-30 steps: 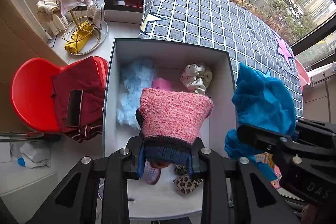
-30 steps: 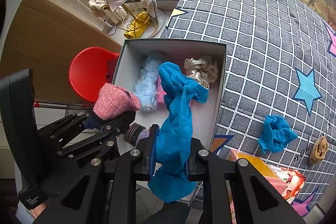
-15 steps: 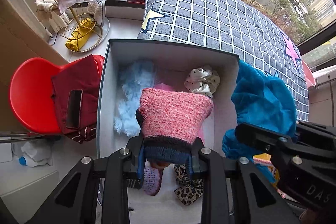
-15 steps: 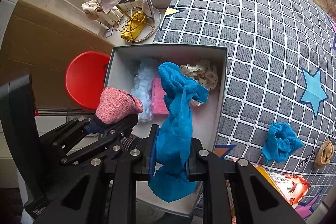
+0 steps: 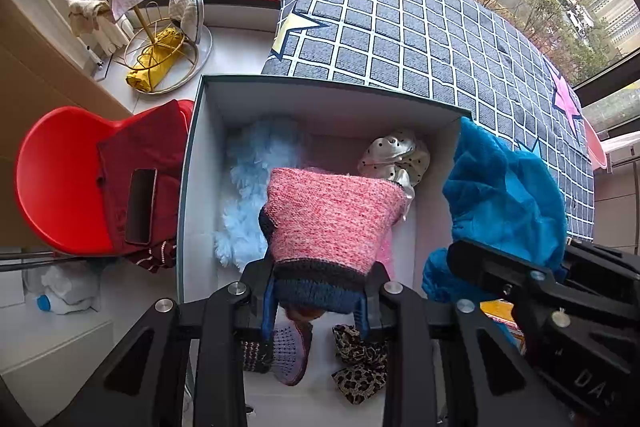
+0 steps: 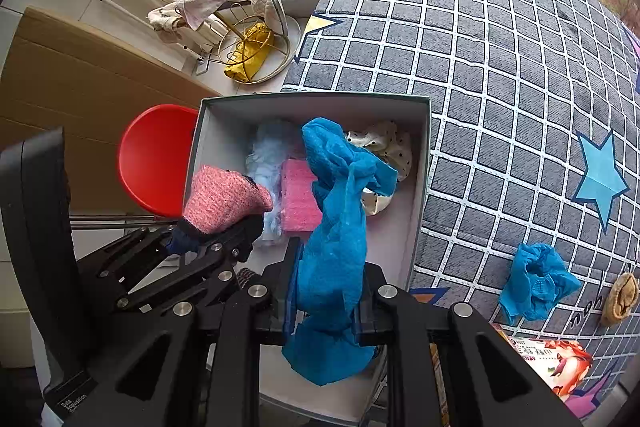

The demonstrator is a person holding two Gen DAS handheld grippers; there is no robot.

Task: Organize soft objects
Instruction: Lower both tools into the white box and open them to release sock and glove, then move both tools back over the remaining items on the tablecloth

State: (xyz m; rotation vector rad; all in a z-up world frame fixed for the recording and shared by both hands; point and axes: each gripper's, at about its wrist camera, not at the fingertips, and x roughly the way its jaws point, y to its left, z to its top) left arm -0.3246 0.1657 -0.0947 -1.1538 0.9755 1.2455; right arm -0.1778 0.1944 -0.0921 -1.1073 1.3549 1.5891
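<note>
Standing against the edge of the checked bedspread [image 6: 500,67], the open box [image 5: 320,95] is the landmark: to its left a red chair [image 5: 60,183] sits just beside the box wall, with a dark red garment [image 5: 136,163] and a phone [image 5: 141,205] on its seat, so little free room shows on that side, while the bedspread to the right of the box lies mostly bare. Beyond the chair, a gold wire rack [image 5: 160,59] holds a yellow bundle. Inside the box, from its left wall to its right, lie a pale blue fluffy piece [image 5: 256,163], a pink sponge-like block [image 6: 298,201] and a cream dotted cloth [image 5: 396,155]; nearer the camera on the box floor are a knitted sock [image 5: 290,351] and a leopard-print piece [image 5: 360,363]. The left gripper [image 5: 318,291] hangs over the middle of the box, its jaws pinching the dark cuff of a pink knit sock [image 5: 332,219]. The right gripper [image 6: 326,303] hangs over the box's right half, its jaws pressed tight on a blue stocking [image 6: 340,219] that drapes above the box floor. Right of the box, on the bedspread, rest a second blue stocking [image 6: 536,279], well apart from the box wall, and a small tan item [image 6: 620,299] beyond it.
</note>
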